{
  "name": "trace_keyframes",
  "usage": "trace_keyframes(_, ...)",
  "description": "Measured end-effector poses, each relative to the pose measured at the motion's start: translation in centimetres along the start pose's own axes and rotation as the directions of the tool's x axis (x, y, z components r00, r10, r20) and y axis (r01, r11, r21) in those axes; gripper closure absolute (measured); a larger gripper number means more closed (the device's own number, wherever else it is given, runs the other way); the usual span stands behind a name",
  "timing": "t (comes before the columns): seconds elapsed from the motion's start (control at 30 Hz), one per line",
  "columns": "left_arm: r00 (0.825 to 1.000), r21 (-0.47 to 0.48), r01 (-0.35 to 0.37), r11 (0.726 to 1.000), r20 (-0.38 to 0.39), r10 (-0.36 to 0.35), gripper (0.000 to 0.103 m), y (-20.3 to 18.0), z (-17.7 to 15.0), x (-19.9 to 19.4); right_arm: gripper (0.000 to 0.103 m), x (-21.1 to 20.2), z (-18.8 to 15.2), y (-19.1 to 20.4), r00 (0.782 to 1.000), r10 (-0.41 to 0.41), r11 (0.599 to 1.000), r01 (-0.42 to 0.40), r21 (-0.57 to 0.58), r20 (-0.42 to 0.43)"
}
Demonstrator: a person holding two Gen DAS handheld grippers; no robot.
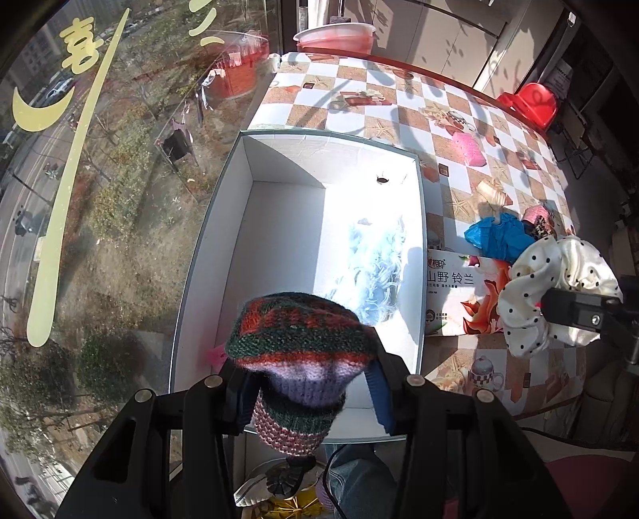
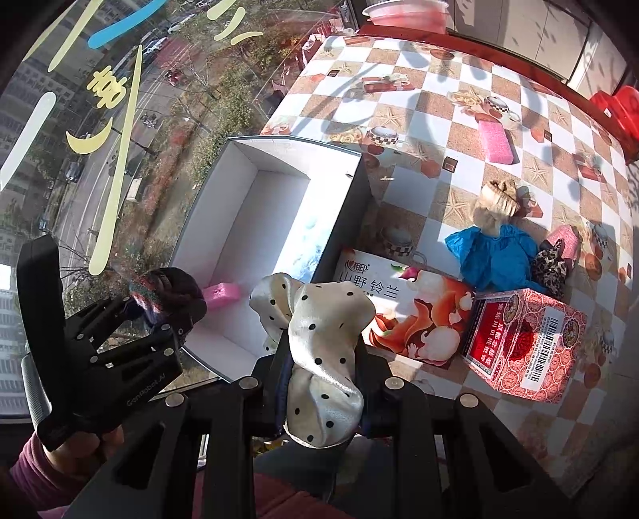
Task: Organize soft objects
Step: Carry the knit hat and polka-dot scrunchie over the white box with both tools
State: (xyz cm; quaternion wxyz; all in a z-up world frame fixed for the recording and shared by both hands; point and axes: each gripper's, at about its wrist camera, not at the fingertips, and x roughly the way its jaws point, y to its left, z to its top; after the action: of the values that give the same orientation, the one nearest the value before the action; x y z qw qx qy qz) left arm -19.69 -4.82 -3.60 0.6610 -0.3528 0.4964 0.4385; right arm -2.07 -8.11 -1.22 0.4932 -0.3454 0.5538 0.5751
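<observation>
Both fingers [image 1: 255, 395] pinch knitted hat [image 1: 299, 331].

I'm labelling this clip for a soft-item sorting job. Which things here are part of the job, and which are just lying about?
Part of the job:
knitted hat
polka-dot scrunchie
white box
blue cloth
leopard-print scrunchie
pink sponge

Lying about:
tissue pack
red carton
red stool
pink basin

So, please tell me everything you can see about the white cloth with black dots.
The white cloth with black dots looks like shiny satin, cream-white, gathered and crumpled like a scrunchie. The right gripper is shut on it, pinching its middle, so its folds bulge above and below the fingers. It is lifted off the table, beside the open white box and above the flowered tissue pack.
</observation>
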Motion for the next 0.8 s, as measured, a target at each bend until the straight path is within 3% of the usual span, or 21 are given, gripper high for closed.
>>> trace_keyframes(0.8,1.0,-0.019,-0.004,1.0,-0.009,0.004,0.052,0.6,0.1,0.4,0.076,0.8,1.4,1.6,1.0,0.016,0.999,-0.017,-0.045,-0.012)
